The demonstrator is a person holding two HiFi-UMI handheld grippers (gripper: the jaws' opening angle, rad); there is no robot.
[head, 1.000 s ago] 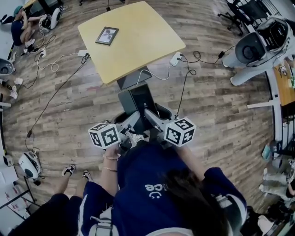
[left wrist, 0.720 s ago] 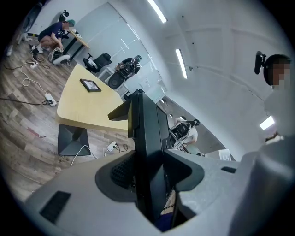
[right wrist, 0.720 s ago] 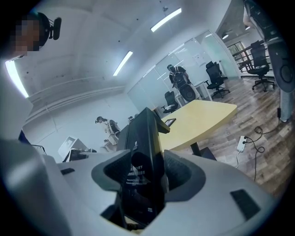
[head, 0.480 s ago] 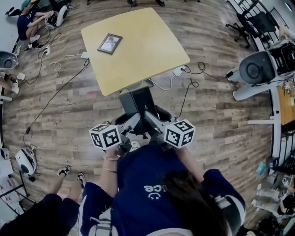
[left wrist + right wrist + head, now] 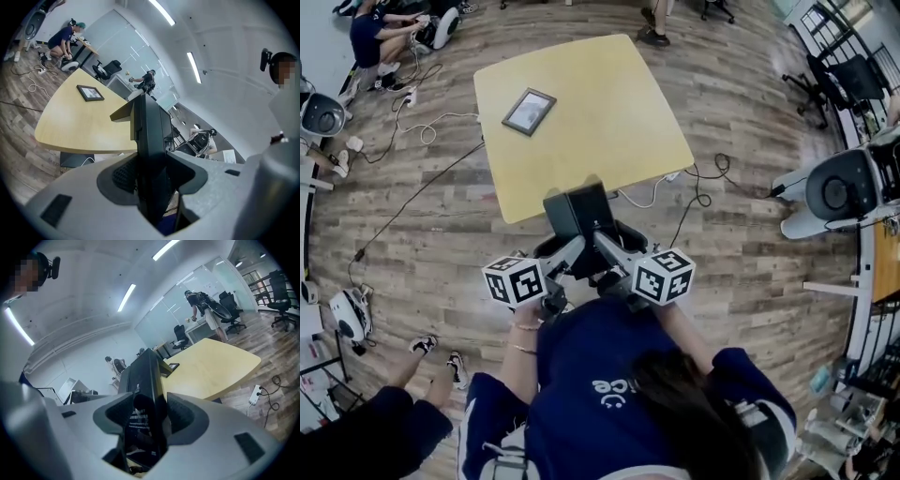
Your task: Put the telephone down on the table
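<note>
A black telephone (image 5: 577, 212) hangs in the air just before the near edge of the yellow table (image 5: 600, 103). Both grippers hold it from my side. My left gripper (image 5: 574, 251) is shut on its left part, and the left gripper view shows the dark body (image 5: 150, 136) clamped edge-on between the pads. My right gripper (image 5: 606, 242) is shut on its right part; in the right gripper view the labelled underside (image 5: 143, 380) fills the gap between the jaws. On the table's far left lies a framed picture (image 5: 530, 111).
Cables and a power strip (image 5: 670, 176) trail on the wooden floor round the table. People crouch at the upper left (image 5: 380, 28); someone's feet (image 5: 431, 356) stand at my left. A white machine (image 5: 834, 192) and office chairs (image 5: 853, 80) are at the right.
The table has drawn nearer and shifted toward the middle of the head view. Both grippers keep the same hold on the telephone.
</note>
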